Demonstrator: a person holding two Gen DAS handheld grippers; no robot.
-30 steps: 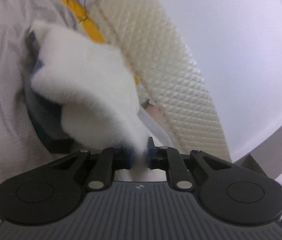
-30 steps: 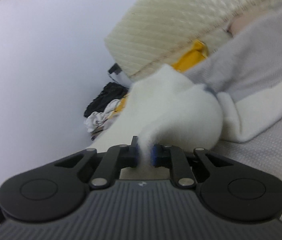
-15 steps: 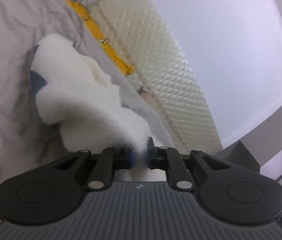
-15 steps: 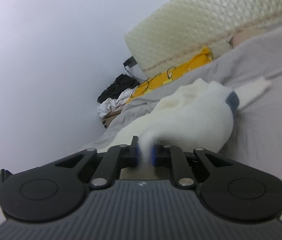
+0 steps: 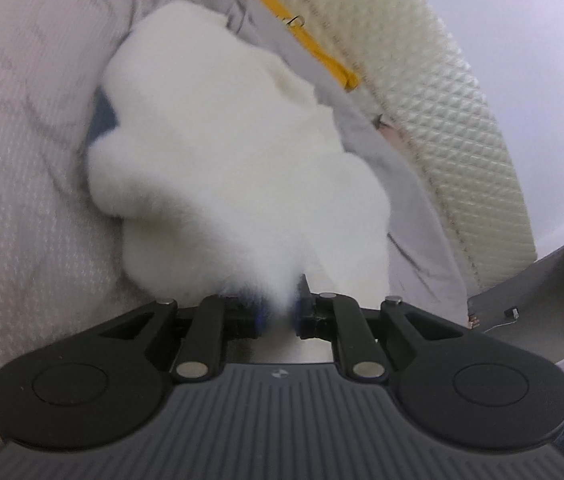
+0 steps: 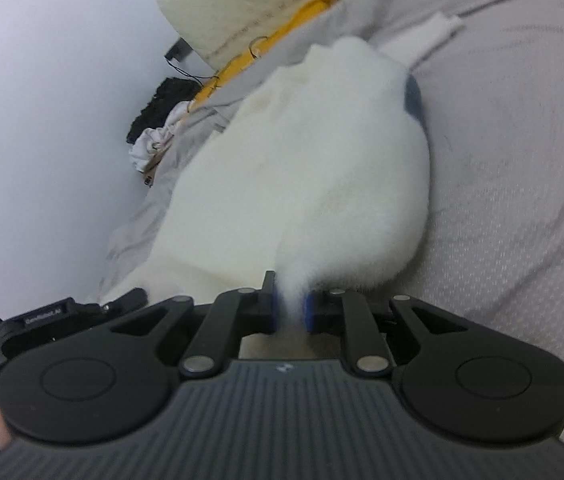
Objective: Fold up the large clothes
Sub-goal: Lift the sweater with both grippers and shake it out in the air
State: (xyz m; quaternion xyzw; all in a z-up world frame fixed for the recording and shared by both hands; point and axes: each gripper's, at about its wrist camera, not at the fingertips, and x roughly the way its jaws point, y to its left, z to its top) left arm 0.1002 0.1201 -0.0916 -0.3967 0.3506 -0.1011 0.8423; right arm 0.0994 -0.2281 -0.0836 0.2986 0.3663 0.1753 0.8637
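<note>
A fluffy white fleece garment (image 5: 225,152) with a blue-grey inner patch lies bunched on the grey bedsheet (image 5: 21,128). My left gripper (image 5: 279,314) is shut on one edge of it. The garment also shows in the right wrist view (image 6: 314,168), where my right gripper (image 6: 290,312) is shut on another edge. A white sleeve (image 6: 422,38) stretches out beyond the bulk. Blue finger pads (image 6: 309,312) pinch the fleece. The folds underneath are hidden.
A cream quilted mattress (image 5: 434,92) leans along the white wall, with a yellow strip (image 5: 302,24) beside it. A grey metal box (image 5: 538,292) stands at the right. Dark and white clothes (image 6: 157,120) are piled by the wall. The left gripper's body (image 6: 41,316) shows low left.
Both grippers have lowered the garment toward the bed and tilted down; the fleece now rests spread on the sheet, with the sleeve laid out farther away.
</note>
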